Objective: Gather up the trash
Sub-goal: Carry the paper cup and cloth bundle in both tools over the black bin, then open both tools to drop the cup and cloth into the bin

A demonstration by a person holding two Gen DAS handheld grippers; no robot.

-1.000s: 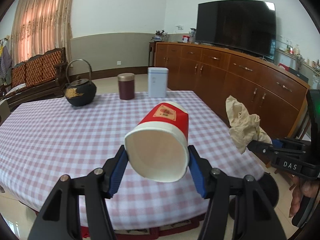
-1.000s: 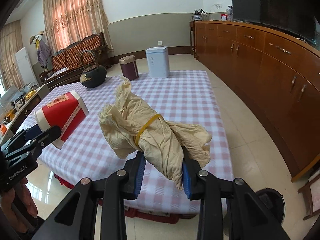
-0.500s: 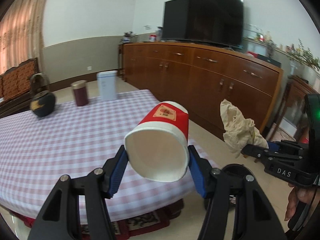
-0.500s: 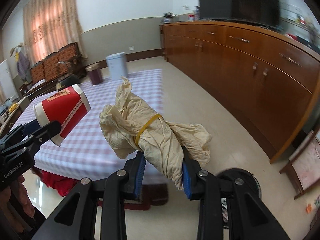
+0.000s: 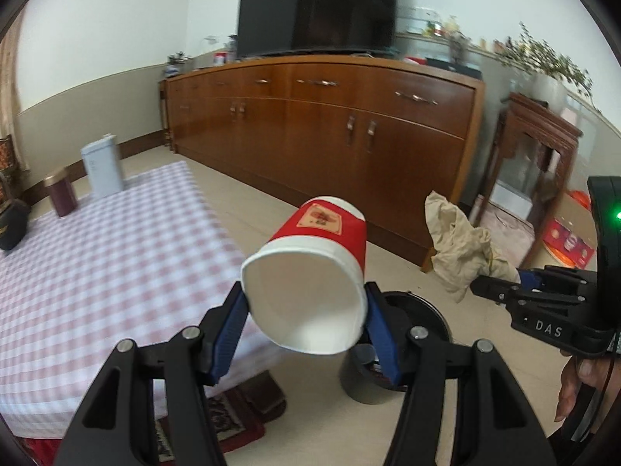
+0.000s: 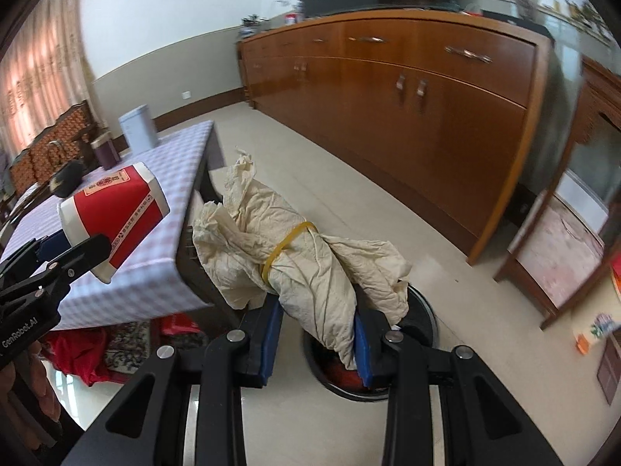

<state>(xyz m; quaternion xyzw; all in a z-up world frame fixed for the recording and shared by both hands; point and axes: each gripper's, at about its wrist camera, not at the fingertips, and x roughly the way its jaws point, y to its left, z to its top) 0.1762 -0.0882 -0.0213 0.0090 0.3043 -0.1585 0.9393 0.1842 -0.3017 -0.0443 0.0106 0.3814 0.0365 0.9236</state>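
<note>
My left gripper (image 5: 306, 326) is shut on a red and white paper cup (image 5: 314, 272), held on its side with the open mouth toward the camera; the cup also shows in the right wrist view (image 6: 116, 213). My right gripper (image 6: 316, 334) is shut on a crumpled beige paper wad (image 6: 302, 260) bound with a yellow rubber band; the wad also shows in the left wrist view (image 5: 458, 248). A round black trash bin (image 5: 388, 365) stands on the floor just beyond the left gripper's fingers, and it shows under the wad in the right wrist view (image 6: 419, 322).
The table with a pink checked cloth (image 5: 97, 272) lies to the left, bearing a white tin (image 5: 101, 171), a dark red canister (image 5: 60, 194) and a black teapot (image 5: 11, 229). A long wooden sideboard (image 5: 330, 124) with a TV (image 5: 318, 11) lines the far wall. A wooden stand (image 5: 535, 151) is at right.
Both grippers have swung right, away from the table and toward the floor beside it. The black bin has come into fuller view below them. Both still hold their items.
</note>
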